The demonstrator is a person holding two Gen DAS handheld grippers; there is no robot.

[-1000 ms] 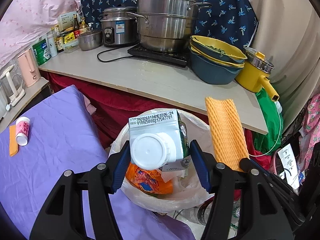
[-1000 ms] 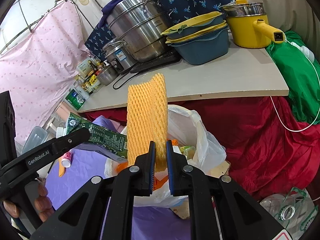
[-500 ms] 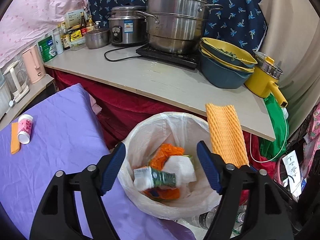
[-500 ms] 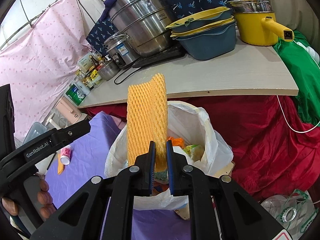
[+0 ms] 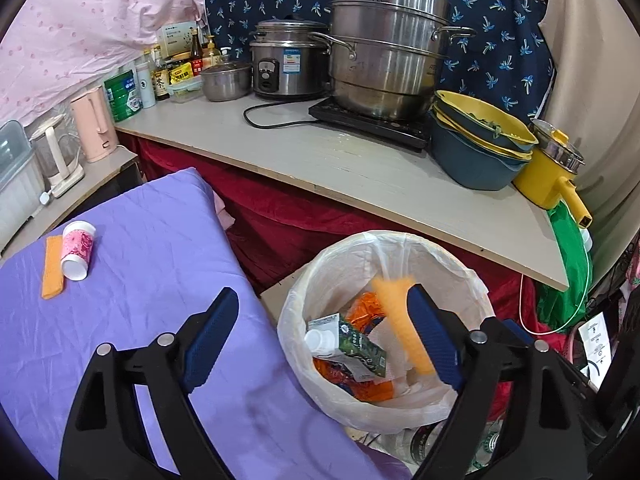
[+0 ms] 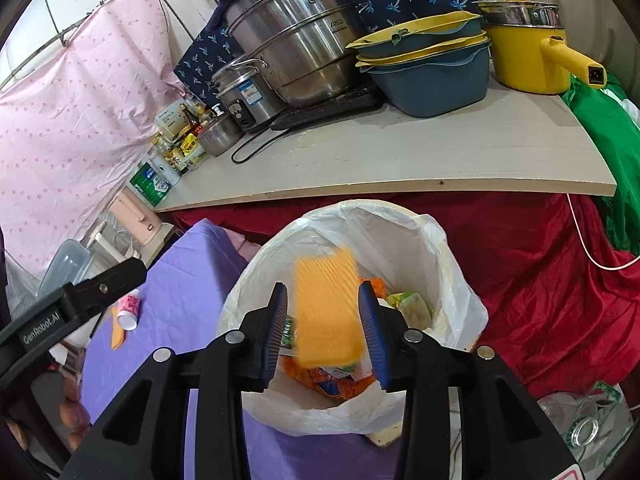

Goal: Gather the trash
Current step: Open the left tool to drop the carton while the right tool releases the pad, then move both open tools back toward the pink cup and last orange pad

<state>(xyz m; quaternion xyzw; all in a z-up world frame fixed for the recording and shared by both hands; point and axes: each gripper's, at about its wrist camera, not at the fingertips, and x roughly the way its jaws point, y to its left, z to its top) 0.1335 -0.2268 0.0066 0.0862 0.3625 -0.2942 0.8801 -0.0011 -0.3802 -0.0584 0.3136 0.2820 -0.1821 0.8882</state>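
Over lined bin (image 6: 400, 236), right tongs (image 6: 324, 332) opening.

L gripper (image 5: 324, 338): black plastic arms, blue ribbed pads, silver rivets behind the pads | R gripper (image 6: 323, 332): same build | white "GenRobot.AI" lettering along L arm's side

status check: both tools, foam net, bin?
Left tool opening, empty. Right tool opening, orange foam net loose between its pads, over the lined bin. Carton already binned. Nothing blocking.
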